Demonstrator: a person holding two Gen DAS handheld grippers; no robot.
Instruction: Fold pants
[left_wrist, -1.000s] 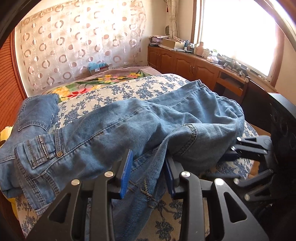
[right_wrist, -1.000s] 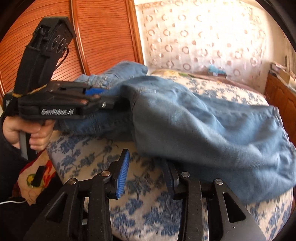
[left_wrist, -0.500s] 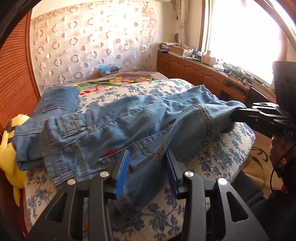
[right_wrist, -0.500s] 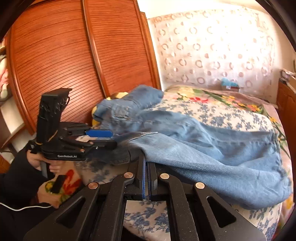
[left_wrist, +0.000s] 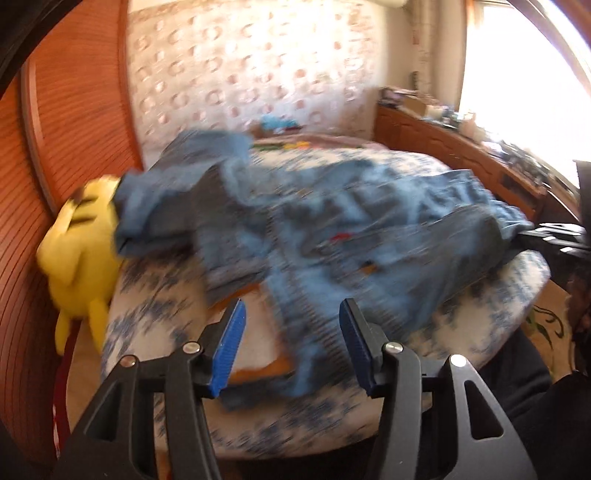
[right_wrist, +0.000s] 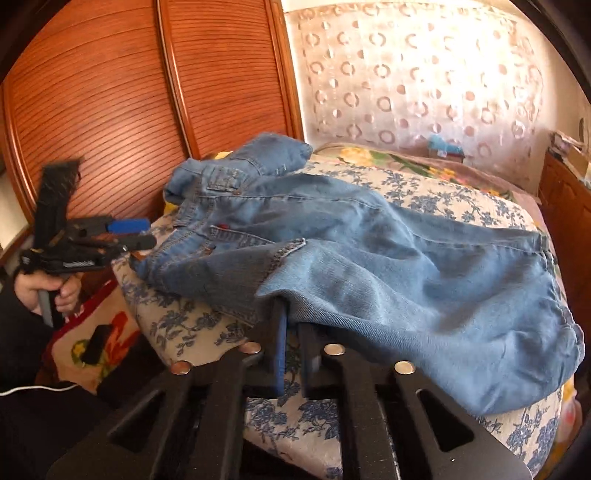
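- Right wrist view: right gripper (right_wrist: 291, 354) is pinching the jeans (right_wrist: 369, 243) by a hem at the near edge of the bed (right_wrist: 443, 192), blue pads narrowed onto the denim.
- Jeans are lying crumpled across the floral bedcover, waistband toward the near-left corner.
- Left gripper (right_wrist: 125, 232) is hovering beside that corner, fingers spread, holding nothing.
- Left wrist view: motion-blurred; yellow plush toy (left_wrist: 81, 251) is sitting against the bed's left edge.
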